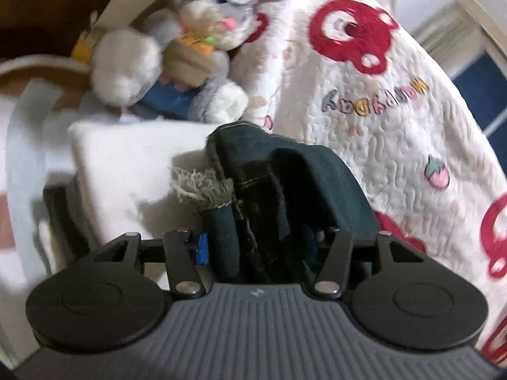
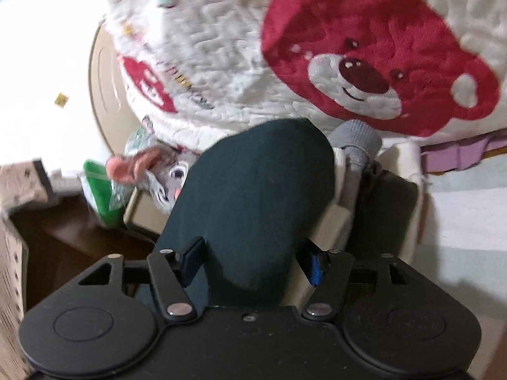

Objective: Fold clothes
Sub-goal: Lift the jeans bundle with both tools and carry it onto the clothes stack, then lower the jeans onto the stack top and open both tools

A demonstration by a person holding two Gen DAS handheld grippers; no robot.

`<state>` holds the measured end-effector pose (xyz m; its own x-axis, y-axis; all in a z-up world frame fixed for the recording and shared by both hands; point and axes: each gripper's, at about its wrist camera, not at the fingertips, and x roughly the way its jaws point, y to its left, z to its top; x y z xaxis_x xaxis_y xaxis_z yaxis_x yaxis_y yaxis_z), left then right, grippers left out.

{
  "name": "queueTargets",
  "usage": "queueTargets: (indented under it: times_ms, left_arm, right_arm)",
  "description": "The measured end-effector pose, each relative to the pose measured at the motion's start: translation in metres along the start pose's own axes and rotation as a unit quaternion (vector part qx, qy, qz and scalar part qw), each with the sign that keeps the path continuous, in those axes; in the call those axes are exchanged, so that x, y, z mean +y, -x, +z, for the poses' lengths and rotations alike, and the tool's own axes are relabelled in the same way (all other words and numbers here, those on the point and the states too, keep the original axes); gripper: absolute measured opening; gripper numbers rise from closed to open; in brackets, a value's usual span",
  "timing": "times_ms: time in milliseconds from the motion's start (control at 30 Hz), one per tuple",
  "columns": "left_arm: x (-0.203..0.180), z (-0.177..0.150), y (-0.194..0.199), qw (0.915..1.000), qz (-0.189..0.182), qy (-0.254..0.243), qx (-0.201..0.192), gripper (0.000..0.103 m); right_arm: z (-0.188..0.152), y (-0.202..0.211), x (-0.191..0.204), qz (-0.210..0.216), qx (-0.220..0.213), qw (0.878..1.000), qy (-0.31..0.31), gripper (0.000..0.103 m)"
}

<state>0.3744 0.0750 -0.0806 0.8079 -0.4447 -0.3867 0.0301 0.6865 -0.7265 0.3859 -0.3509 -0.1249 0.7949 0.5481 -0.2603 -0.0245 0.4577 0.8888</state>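
Note:
A dark denim garment (image 1: 279, 190) with a frayed pale hem (image 1: 199, 186) is bunched between the fingers of my left gripper (image 1: 256, 250), which is shut on it. In the right wrist view the same dark garment (image 2: 253, 199) fills the space between the fingers of my right gripper (image 2: 253, 262), which is closed on a smooth fold of it. Both grippers hold the garment above a stack of folded clothes (image 1: 133, 161). The fingertips are mostly hidden by the cloth.
A white quilted blanket (image 1: 364, 101) with red bear faces (image 2: 380, 63) lies behind. A grey plush rabbit (image 1: 196, 31) sits at the back left. Folded cream and dark clothes (image 2: 389, 202) with a grey sock (image 2: 358, 142) lie to the right. A cardboard box (image 2: 12, 253) stands at the left.

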Motion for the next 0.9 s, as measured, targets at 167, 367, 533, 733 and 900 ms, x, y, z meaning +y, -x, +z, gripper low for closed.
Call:
queueTargets:
  times_ms: [167, 367, 533, 733, 900]
  left_arm:
    - [-0.016, 0.016, 0.011, 0.9992, -0.033, -0.011, -0.019, 0.037]
    - [-0.038, 0.049, 0.046, 0.9936, -0.093, -0.036, -0.053, 0.036]
    - [-0.032, 0.071, 0.060, 0.9909, -0.107, -0.026, -0.077, 0.037]
    - [-0.001, 0.051, 0.011, 0.9974, 0.058, -0.039, -0.020, 0.037]
    - [0.019, 0.042, 0.003, 0.9974, 0.069, 0.002, -0.022, 0.039]
  right_arm:
    - [0.013, -0.012, 0.012, 0.066, 0.032, 0.997, -0.009, 0.036]
    - [0.014, -0.006, 0.076, 0.078, 0.075, 0.991, 0.078, 0.036]
    - [0.015, -0.020, 0.095, 0.108, 0.067, 0.988, 0.092, 0.036]
    - [0.005, -0.063, 0.073, 0.042, 0.082, 0.991, 0.097, 0.039]
    - [-0.005, -0.066, 0.048, 0.010, 0.076, 0.995, 0.067, 0.039]
